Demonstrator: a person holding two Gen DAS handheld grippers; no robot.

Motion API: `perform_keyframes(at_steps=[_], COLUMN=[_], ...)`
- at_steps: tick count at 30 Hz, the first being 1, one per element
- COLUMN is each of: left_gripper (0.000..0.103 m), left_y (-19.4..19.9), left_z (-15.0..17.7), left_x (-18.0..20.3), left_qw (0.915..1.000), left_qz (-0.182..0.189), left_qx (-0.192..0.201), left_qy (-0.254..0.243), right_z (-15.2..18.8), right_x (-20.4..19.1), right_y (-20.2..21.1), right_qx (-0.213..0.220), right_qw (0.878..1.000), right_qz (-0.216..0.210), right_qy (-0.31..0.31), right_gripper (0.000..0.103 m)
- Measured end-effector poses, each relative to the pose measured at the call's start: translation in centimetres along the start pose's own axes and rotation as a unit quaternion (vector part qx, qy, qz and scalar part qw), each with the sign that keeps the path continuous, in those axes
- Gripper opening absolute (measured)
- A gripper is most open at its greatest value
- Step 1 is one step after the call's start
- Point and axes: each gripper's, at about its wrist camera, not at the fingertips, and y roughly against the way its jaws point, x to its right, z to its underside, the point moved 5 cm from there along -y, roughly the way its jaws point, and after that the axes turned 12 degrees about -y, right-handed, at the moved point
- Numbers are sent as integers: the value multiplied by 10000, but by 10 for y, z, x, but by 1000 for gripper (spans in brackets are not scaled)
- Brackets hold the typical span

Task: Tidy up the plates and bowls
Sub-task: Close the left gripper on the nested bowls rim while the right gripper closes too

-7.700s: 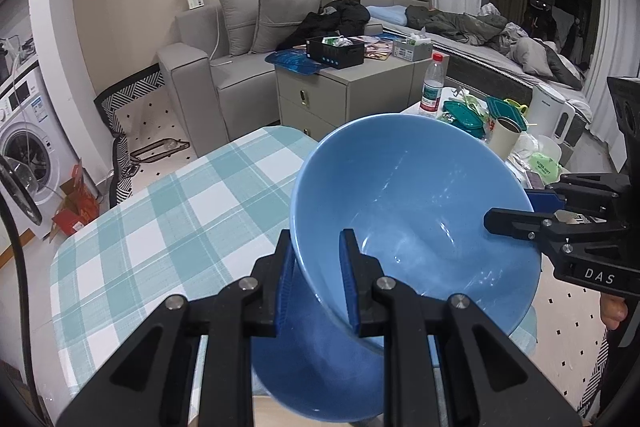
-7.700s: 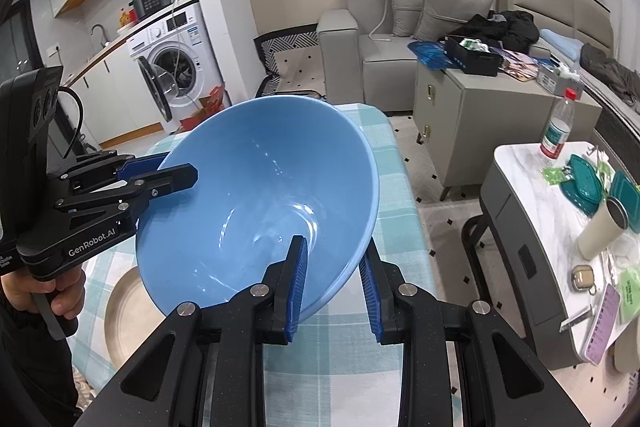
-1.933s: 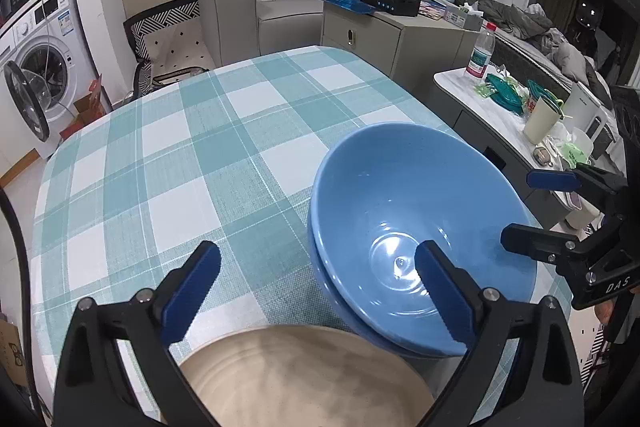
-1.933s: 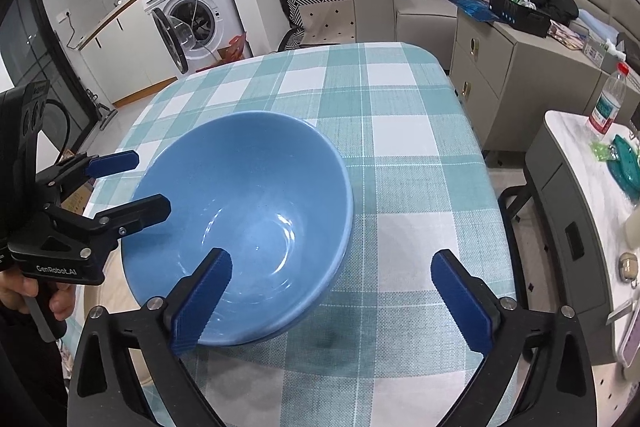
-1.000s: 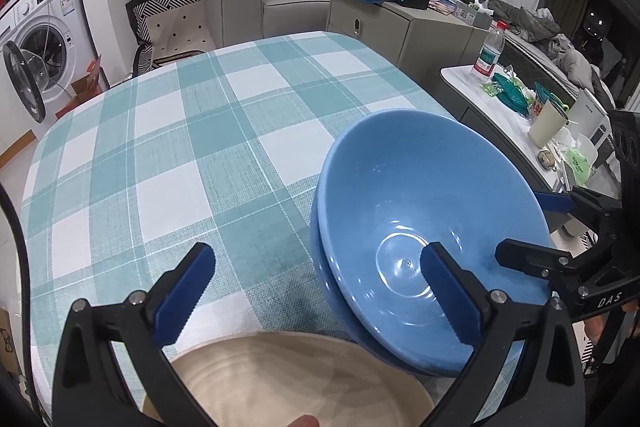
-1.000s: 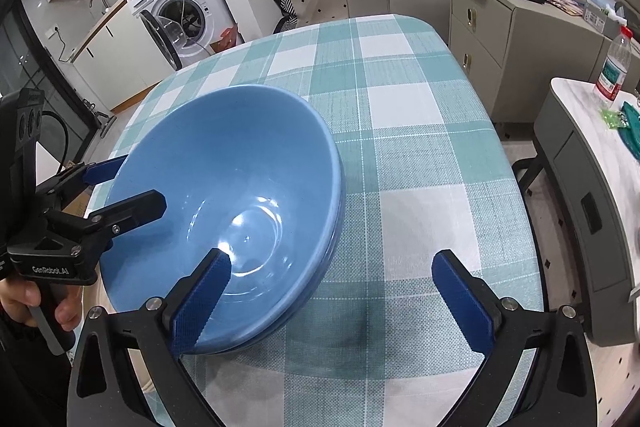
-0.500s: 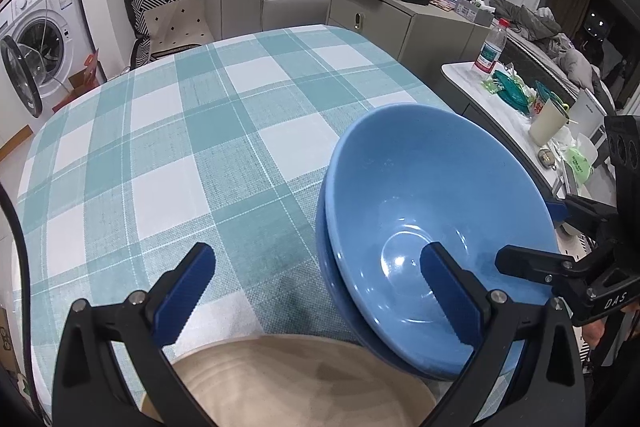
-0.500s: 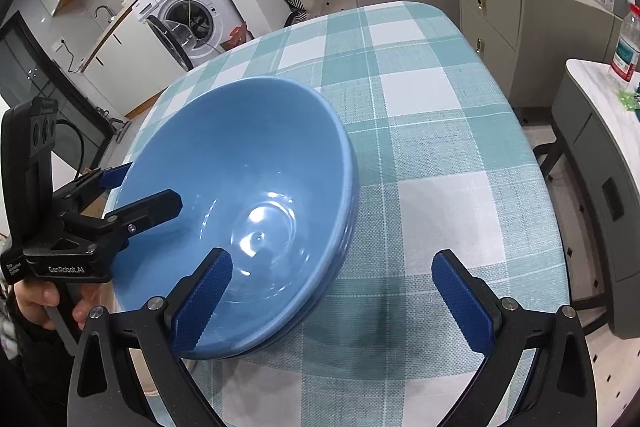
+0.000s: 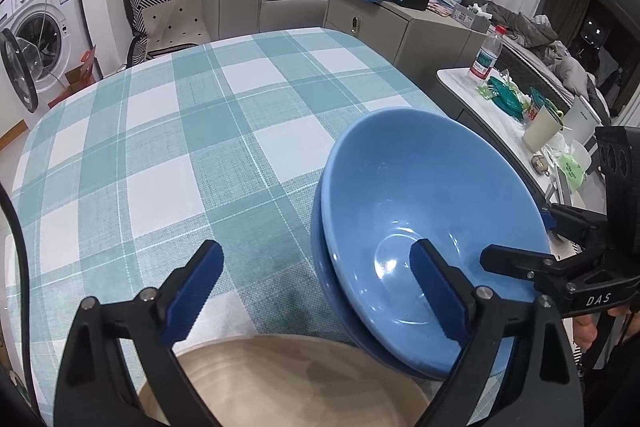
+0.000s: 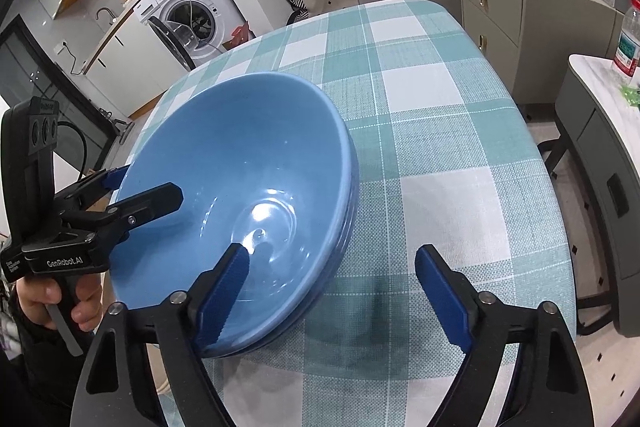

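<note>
Bowls (image 9: 424, 211) sit nested between both grippers. Left gripper (image 9: 316, 291) and right gripper (image 10: 332, 291), jaws just narrowing yet wide and empty, each straddle a rim.

The upper blue bowl (image 9: 404, 195) looks like glazed ceramic, smooth and glossy, with light glinting off its well; the rim of the lower blue bowl (image 9: 324, 279) nested under it, showing at its 8 o'clock edge, has the same sheen. The checked tablecloth (image 9: 168, 155) is woven cloth, matt, with a coarse visible weave. At 6 o'clock in the left wrist view, the beige plate (image 9: 280, 383) looks smooth with a dull, satin finish. The left gripper (image 9: 316, 291) and right gripper (image 10: 332, 291) are matt black plastic with small bright metal screws; their blue pads (image 10: 224, 291) look like ridged rubber or plastic.
</note>
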Motion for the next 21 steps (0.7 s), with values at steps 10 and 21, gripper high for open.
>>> perform_keyframes(at_steps=[10,21], left_gripper=[62,48], left_y=[-3,-1], left_z=[0,-1], left_x=[4,15], left_qw=[9997,9992], left_qz=[238,387], left_qx=[-27,-3], left_qy=[67,-87], right_z=[3,4], right_x=[-1,-10], right_y=[1,3], right_qx=[-56,-31], right_qw=[10000,9998], right_qz=[-75,-138], right_qy=[-24,113], right_gripper=[77,56])
